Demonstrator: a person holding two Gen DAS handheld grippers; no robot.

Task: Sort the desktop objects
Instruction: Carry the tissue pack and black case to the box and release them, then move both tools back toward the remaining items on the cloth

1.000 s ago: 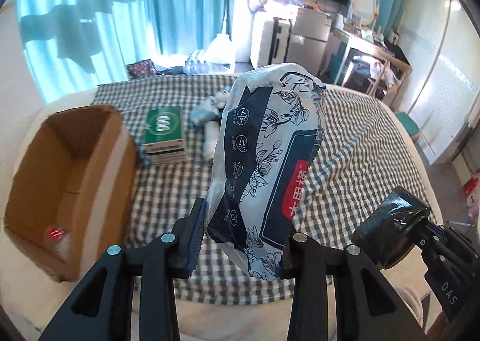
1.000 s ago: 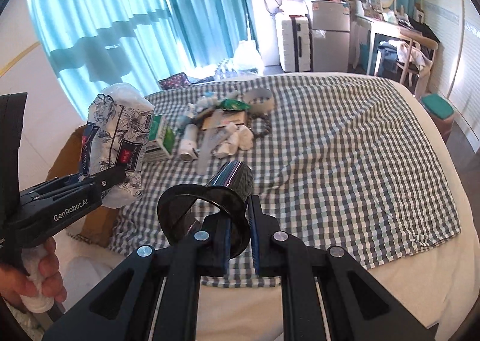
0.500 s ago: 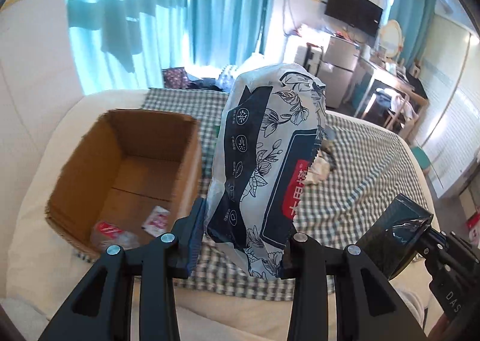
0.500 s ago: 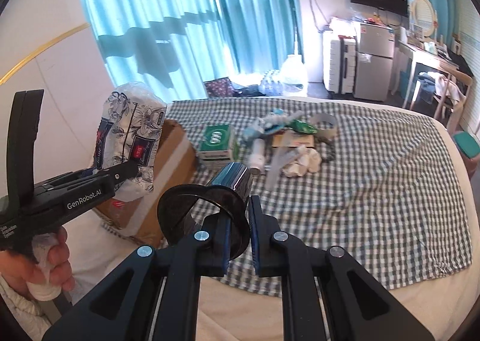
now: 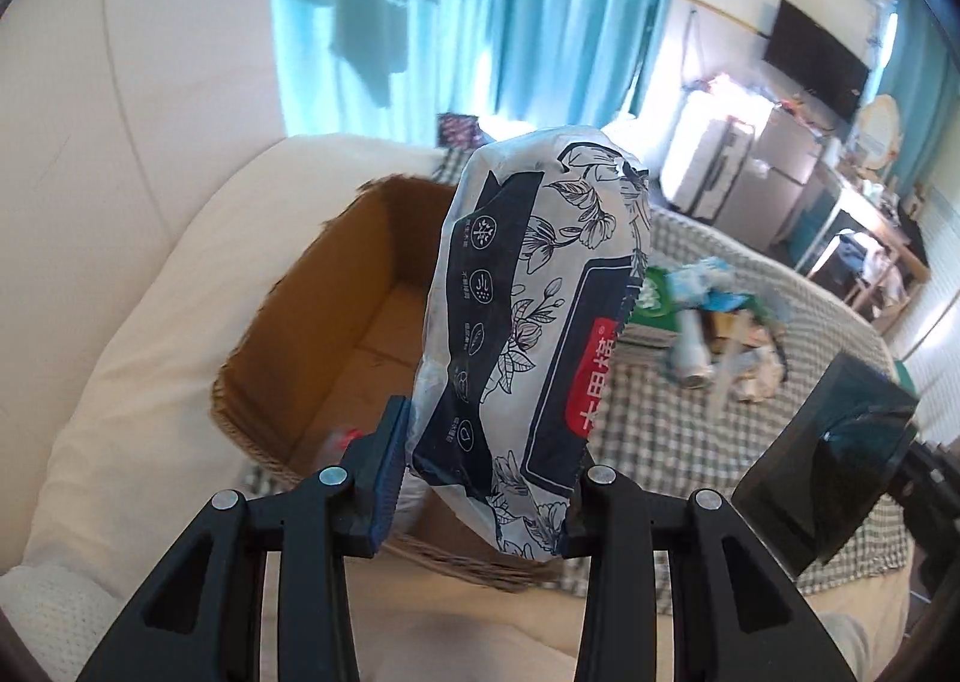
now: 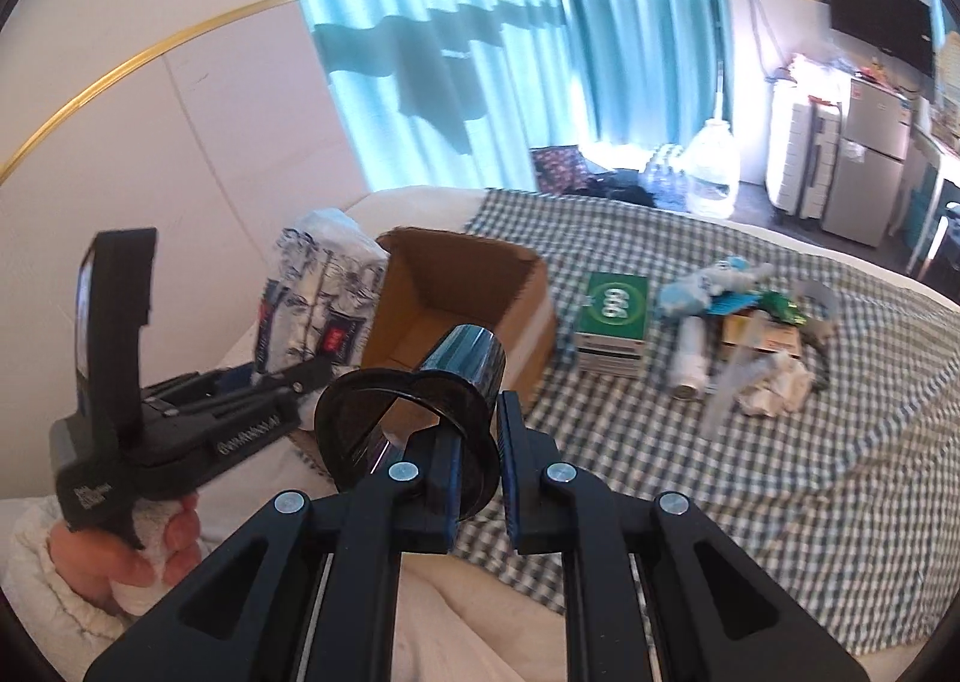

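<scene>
My left gripper (image 5: 483,478) is shut on a white and dark blue floral tissue pack (image 5: 534,322), which stands upright between the pads. Behind it lies an open brown cardboard box (image 5: 336,322) with a small wrapper on its floor. In the right wrist view the pack (image 6: 318,292) hangs by the box's (image 6: 468,286) left wall, held by the left gripper (image 6: 300,376). My right gripper (image 6: 480,460) is shut on the wall of a shiny black cup (image 6: 468,358), one finger inside its rim. The cup (image 5: 828,460) also shows at the lower right of the left wrist view.
A checked cloth (image 6: 780,472) covers the bed. On it lie a green box (image 6: 612,316) and a pile of small items (image 6: 744,334) with a white bottle (image 6: 687,364). A person's hand (image 6: 120,556) grips the left tool. A water jug (image 6: 714,172) stands on the floor beyond.
Both grippers have swung left with their loads. The cardboard box has come from the left edge to the middle of the left wrist view, right behind the pack.
</scene>
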